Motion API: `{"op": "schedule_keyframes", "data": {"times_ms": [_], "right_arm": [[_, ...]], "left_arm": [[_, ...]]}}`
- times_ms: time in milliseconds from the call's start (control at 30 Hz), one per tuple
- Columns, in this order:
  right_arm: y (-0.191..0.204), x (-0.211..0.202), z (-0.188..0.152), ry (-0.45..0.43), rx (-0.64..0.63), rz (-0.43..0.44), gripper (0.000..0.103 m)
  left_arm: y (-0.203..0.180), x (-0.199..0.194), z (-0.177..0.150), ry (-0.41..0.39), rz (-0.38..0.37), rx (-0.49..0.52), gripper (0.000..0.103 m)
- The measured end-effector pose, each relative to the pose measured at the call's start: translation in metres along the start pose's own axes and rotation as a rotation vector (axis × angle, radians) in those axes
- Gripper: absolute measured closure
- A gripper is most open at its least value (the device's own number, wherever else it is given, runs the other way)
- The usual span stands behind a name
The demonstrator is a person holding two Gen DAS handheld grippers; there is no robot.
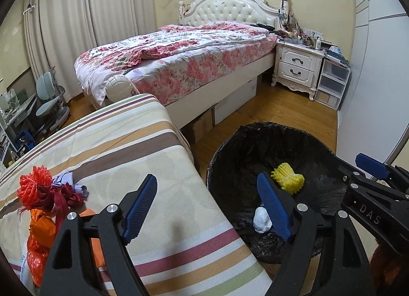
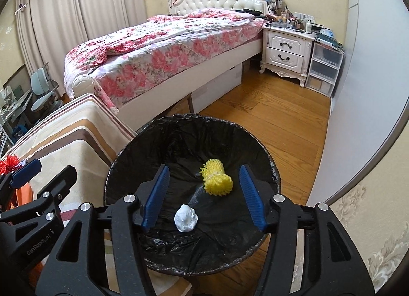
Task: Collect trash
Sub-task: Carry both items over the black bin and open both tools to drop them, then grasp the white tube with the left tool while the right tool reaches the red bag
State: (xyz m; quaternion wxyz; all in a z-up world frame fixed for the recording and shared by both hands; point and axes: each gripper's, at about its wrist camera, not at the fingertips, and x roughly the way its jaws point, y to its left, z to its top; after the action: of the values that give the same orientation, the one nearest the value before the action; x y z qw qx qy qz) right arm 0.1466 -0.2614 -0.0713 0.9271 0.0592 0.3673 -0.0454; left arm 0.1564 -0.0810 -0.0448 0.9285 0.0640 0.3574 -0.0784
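Observation:
A round bin lined with a black bag (image 2: 258,148) (image 1: 230,142) stands on the wood floor. Inside lie a yellow foam net (image 2: 217,177) (image 1: 288,179) and a white crumpled paper ball (image 2: 186,218) (image 1: 261,220). My right gripper (image 2: 204,176) hangs open over the bin with nothing between its blue pads. My left gripper (image 1: 207,183) is open and empty, straddling the edge of the striped surface (image 1: 127,142) and the bin rim. At the left on that surface lie a red foam net (image 1: 29,188), a dark red ribbon (image 1: 60,197), an orange plastic bag (image 1: 41,239) and pale paper scraps (image 1: 64,178).
A bed with a floral quilt (image 1: 179,53) fills the middle of the room, with boxes under it. A white nightstand (image 1: 297,66) and clear drawers (image 1: 332,84) stand at the right by a grey wardrobe door. A desk chair (image 1: 49,99) sits far left.

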Motion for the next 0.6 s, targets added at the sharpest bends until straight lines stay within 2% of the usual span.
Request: {"op": "schedule_keyframes", "data": {"times_ms": [100, 167, 600], "right_arm": [[0.001, -0.003, -0.002, 0.003, 0.009, 0.007, 0.042], [0.005, -0.006, -0.004, 0.006, 0.006, 0.015, 0.036], [0.049, -0.033, -0.025, 0.014, -0.042, 0.068, 0.035]], "left_arm": [[0.004, -0.005, -0.003, -0.005, 0.012, -0.004, 0.024], [0.008, -0.009, -0.004, -0.005, 0.019, -0.005, 0.024], [0.06, -0.054, -0.029, -0.019, 0.103, -0.053, 0.022]]}}
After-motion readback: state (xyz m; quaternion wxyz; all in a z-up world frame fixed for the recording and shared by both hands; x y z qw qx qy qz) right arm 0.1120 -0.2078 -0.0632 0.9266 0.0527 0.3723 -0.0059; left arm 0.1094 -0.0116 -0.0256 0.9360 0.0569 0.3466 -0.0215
